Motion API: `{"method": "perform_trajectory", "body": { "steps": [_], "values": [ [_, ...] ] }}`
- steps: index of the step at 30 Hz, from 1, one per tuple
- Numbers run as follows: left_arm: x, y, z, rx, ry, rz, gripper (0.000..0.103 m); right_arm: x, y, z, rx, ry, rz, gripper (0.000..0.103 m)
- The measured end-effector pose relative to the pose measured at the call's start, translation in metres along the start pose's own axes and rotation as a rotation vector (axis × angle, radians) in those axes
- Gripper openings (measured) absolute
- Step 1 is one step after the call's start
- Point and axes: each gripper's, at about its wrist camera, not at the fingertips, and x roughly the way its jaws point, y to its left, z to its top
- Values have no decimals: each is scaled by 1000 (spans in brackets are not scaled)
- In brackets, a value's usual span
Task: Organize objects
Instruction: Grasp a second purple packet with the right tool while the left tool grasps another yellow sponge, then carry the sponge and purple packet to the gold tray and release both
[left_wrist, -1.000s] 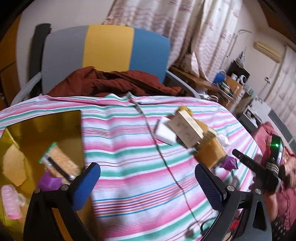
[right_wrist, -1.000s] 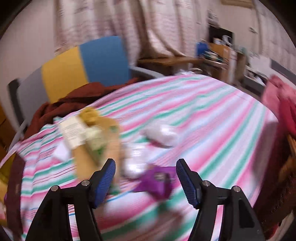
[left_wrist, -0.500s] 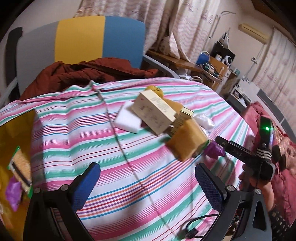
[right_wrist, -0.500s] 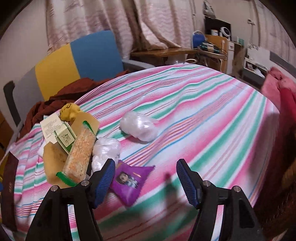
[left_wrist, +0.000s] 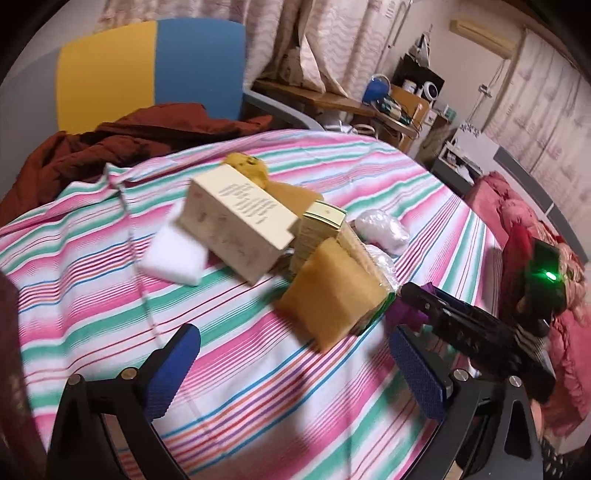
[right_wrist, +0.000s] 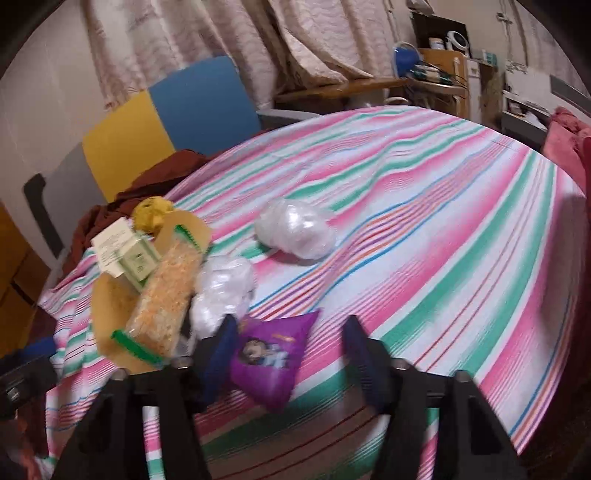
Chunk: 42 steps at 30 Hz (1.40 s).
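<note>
I keep my right gripper (right_wrist: 291, 354) spread around the purple snack packet (right_wrist: 271, 356), just beside the cracker pack (right_wrist: 162, 295), ready to pinch it, while my left gripper (left_wrist: 295, 369) waits unclenched, holding nothing, near that pack

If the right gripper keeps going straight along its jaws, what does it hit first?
Most likely the purple snack packet, lying on the striped cloth between the open jaws of the right gripper, close to its left finger. Depth is uncertain.
</note>
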Motion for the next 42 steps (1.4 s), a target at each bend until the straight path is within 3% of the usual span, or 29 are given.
{"method": "perform_trajectory", "body": {
  "steps": [4, 11, 13, 14, 18, 23, 42],
  "values": [
    [22, -8, 9, 7, 15, -5, 103, -4, 11, -6, -57, -27, -17, 40],
    [54, -8, 16, -38, 50, -52, 102, -5, 3, -10, 5, -35, 21, 39],
    [60, -8, 14, -34, 56, -65, 86, -5, 4, -11, 0, -38, 19, 39],
    [63, -9, 14, -24, 68, -75, 71, -4, 4, -10, 2, -38, 19, 39],
    [59, -17, 8, 61, 58, -77, 61, -3, 4, -8, 6, -34, 18, 39],
    [43, -13, -4, 99, 40, -80, 57, -5, 5, -7, 11, -25, 14, 39],
    [-26, 43, -40, -61, -85, -73, 54, -28, 45, -20, -45, 24, 95, 28]
  ]
}}
